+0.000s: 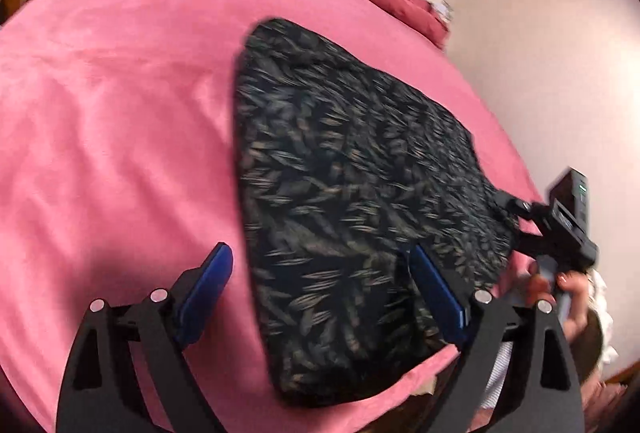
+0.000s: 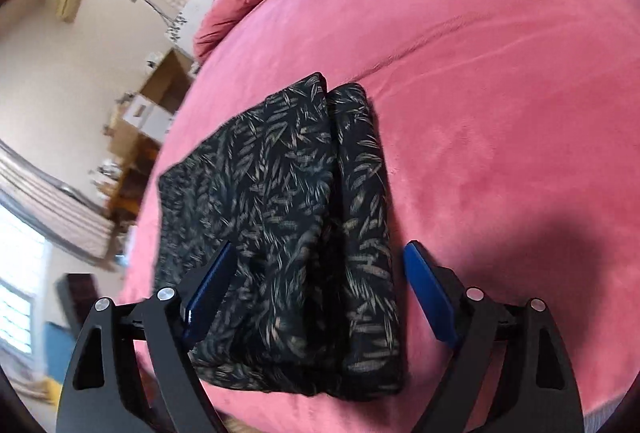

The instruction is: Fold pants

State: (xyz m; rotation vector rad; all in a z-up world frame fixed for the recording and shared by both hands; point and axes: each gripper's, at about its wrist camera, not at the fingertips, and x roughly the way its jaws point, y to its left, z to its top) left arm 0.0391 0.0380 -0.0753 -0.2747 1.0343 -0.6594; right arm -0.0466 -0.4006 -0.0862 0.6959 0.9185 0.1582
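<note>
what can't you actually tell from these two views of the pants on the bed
- Left wrist view: motion blur smears the leaf print on the pants; the left gripper covers part of their near edge.
- Left wrist view: the right gripper shows at the right edge, too small and blurred to read its jaws.
- Right wrist view: the layers under the folded pants are hidden.

Your left wrist view smears the pants (image 1: 360, 201) print with motion blur. The hand (image 1: 560, 293) at right is half hidden behind the gripper arm. Shelf clutter (image 2: 132, 137) at left stays unreadable.
</note>
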